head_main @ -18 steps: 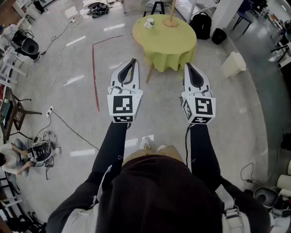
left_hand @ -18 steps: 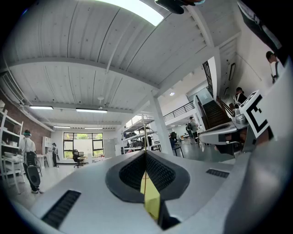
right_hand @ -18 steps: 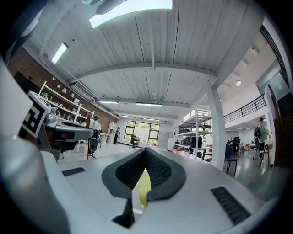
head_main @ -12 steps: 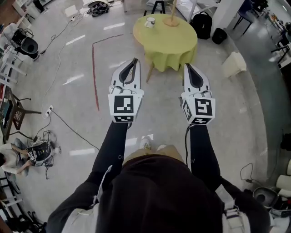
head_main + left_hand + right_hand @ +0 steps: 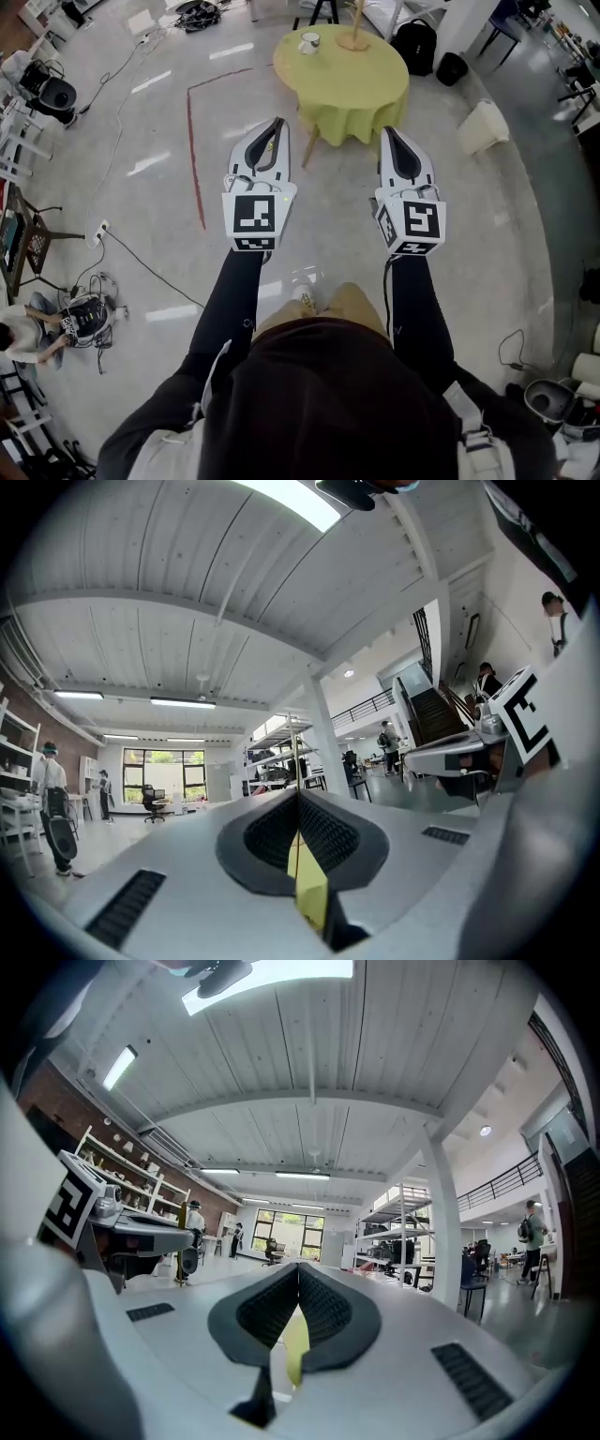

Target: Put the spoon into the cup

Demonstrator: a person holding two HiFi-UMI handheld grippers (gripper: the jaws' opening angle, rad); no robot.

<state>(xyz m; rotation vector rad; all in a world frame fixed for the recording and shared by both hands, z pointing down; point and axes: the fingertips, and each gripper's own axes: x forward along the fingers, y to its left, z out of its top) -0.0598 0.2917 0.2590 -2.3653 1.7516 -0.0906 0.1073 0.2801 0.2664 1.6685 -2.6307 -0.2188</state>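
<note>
well, left gripper (image 5: 275, 124) and right gripper (image 5: 387, 134) are pinched closed, empty; the person should walk nearer the top-middle cup (image 5: 308, 43).

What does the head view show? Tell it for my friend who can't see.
A person holds two shut tools, the left tool and the right tool, out toward a round table with a yellow-green cloth. A white cup stands on its far side.
</note>
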